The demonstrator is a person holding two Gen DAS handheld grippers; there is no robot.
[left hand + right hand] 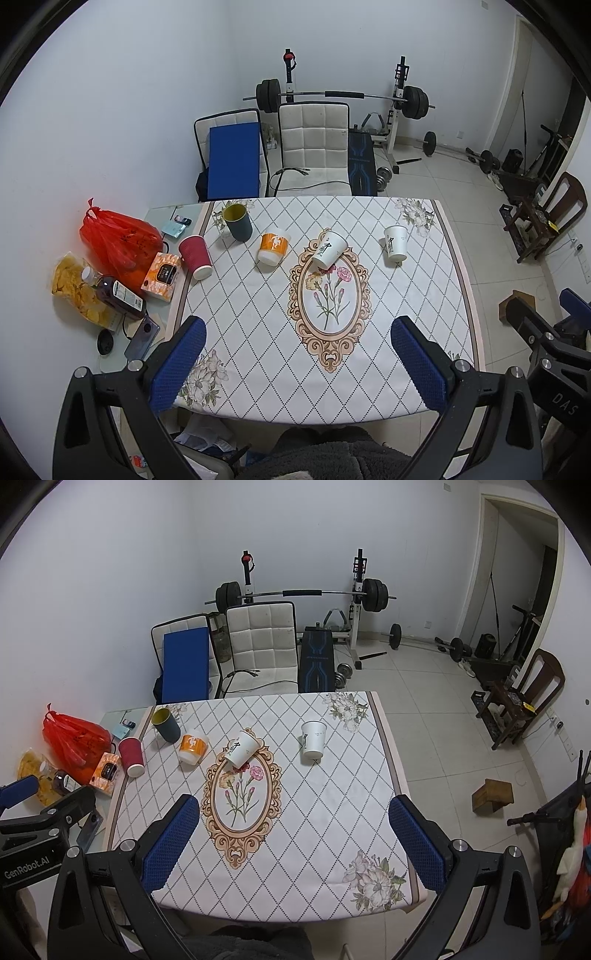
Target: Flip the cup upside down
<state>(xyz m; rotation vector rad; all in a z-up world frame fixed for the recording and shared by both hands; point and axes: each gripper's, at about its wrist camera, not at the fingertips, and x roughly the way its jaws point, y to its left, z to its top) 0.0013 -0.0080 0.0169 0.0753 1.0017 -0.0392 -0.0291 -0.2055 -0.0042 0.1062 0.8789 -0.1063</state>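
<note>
Several cups stand upright in a row across the far half of the table: a dark cup with a yellow inside (238, 222) (166, 724), a red paper cup (195, 257) (132, 756), an orange-and-white cup (273, 246) (192, 748), a white paper cup (329, 249) (241, 753) at the top of the flower medallion, and a second white paper cup (395, 243) (313, 739) to the right. My left gripper (299, 365) is open and empty above the near table edge. My right gripper (295, 843) is open and empty, likewise well short of the cups.
The patterned tablecloth (406, 295) (332, 794) covers the table. On the left lie a red bag (118, 240), a chip bag (79, 291), a bottle (118, 293), a tissue box (162, 277) and a phone (142, 338). Chairs (314, 147) and a barbell rack stand behind.
</note>
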